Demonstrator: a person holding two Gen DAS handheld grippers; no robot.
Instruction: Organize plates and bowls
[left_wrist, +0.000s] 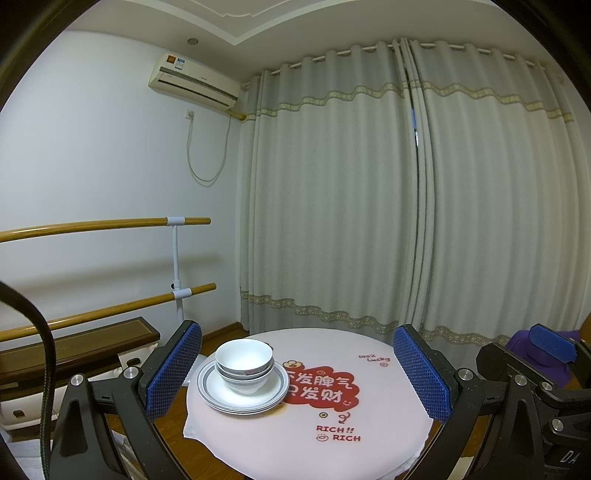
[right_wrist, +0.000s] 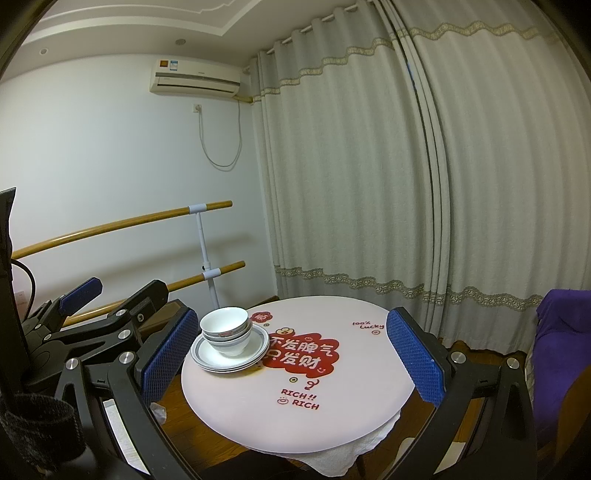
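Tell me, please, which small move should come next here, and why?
Probably nothing more than drawing both grippers back. The bowls already sit nested on the stacked plates on the round table, and the left gripper and right gripper are open, holding nothing.

A round table (right_wrist: 354, 402) is covered by a printed white cloth (right_wrist: 255, 391); stacked plates (right_wrist: 258, 345) are set directly on it, left of centre.

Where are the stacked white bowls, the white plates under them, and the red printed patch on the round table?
stacked white bowls (left_wrist: 244, 357), left wrist view, top bowl's inside
white plates (right_wrist: 255, 342), right wrist view, right rim
red printed patch (right_wrist: 301, 352), right wrist view, centre
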